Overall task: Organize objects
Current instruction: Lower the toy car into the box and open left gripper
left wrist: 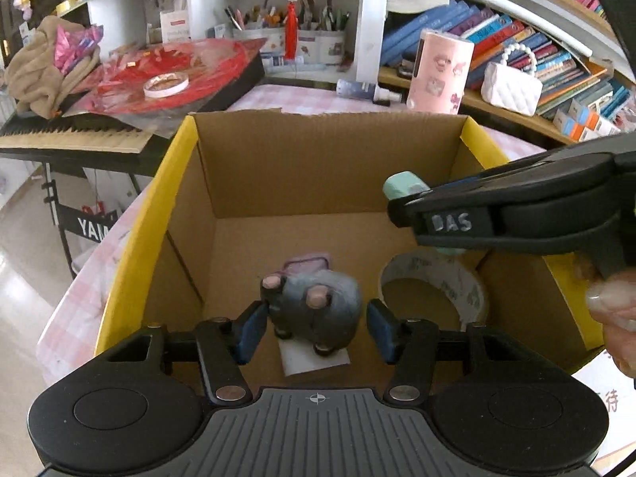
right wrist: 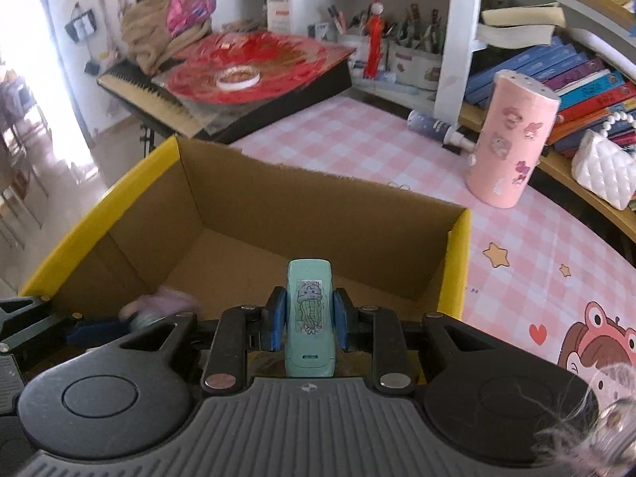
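The grey toy (right wrist: 159, 304) shows only as a blur behind the left hand-held gripper (right wrist: 95, 332).

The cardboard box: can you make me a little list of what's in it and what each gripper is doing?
box: cardboard box, yellow edges, open top
inside: grey plush toy, tape roll, white card under the toy
left gripper: jaws open either side of the toy
right gripper: jaws shut on a mint green case, over the box
table: pink checked cloth
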A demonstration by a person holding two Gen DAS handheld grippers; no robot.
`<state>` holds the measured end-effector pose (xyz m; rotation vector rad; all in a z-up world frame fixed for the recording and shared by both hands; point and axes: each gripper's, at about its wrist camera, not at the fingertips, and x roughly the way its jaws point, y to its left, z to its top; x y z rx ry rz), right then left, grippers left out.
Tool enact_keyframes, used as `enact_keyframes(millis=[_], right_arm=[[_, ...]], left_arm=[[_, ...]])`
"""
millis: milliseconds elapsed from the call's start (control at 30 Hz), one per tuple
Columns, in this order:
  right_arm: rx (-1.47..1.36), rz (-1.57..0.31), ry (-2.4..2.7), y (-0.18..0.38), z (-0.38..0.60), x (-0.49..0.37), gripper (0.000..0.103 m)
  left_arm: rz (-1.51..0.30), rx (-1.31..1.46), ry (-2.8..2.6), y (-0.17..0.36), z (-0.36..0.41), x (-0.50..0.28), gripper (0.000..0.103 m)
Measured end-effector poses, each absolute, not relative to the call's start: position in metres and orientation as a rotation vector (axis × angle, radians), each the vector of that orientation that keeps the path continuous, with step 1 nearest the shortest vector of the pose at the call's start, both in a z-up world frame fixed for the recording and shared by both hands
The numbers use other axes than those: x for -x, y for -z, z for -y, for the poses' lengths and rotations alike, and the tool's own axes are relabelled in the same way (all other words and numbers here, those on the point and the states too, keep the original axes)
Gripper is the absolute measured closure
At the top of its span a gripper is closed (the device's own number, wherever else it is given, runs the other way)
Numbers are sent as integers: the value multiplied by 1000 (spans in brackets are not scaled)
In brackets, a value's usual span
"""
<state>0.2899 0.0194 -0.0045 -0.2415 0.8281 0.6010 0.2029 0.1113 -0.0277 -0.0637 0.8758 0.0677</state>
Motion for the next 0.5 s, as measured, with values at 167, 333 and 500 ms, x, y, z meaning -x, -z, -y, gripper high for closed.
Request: enact_keyframes(millis=[167, 333, 500], right_arm=[[302, -882, -635, 15, -28, -294, 80], [348, -926, -656, 21, -34, -294, 80], [373, -929, -648, 23, -37, -293, 79]], left_arm=[[-882, 66, -67, 29, -111, -203, 49], [-873, 67, -79, 30, -111, -199, 48], [-835, 71, -82, 24, -112, -192, 43]])
